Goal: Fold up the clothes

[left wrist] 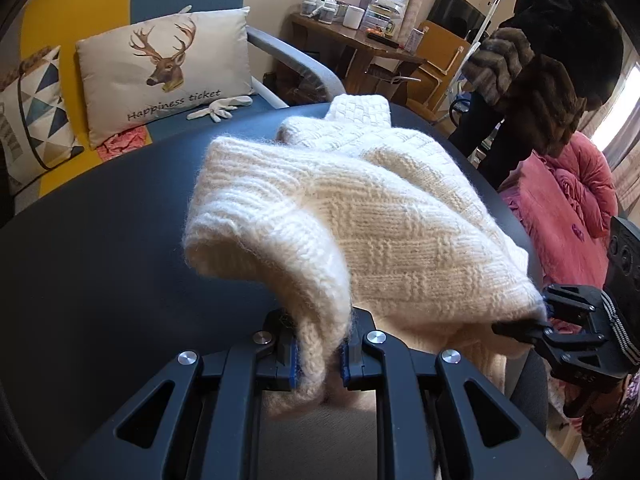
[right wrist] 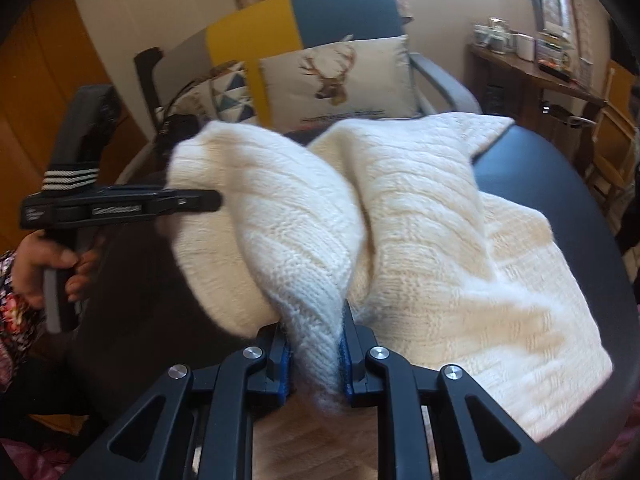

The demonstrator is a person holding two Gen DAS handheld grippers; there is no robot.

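On dark bench [left wrist: 100,240], one sweater [left wrist: 360,216], left claw [left wrist: 318,354] and right claw [right wrist: 314,358] each clamped on its hem, glove [left wrist: 220,107] only in left view, two cushions [left wrist: 168,72].

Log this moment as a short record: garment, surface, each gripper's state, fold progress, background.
garment: cream knit sweater, bunched, near edge lifted
surface: dark round table
left gripper: shut on the sweater's edge
right gripper: shut on the sweater's edge
fold progress: edge raised off the table at two points, not yet laid over
background: deer cushion on a blue and yellow chair; white glove beside it
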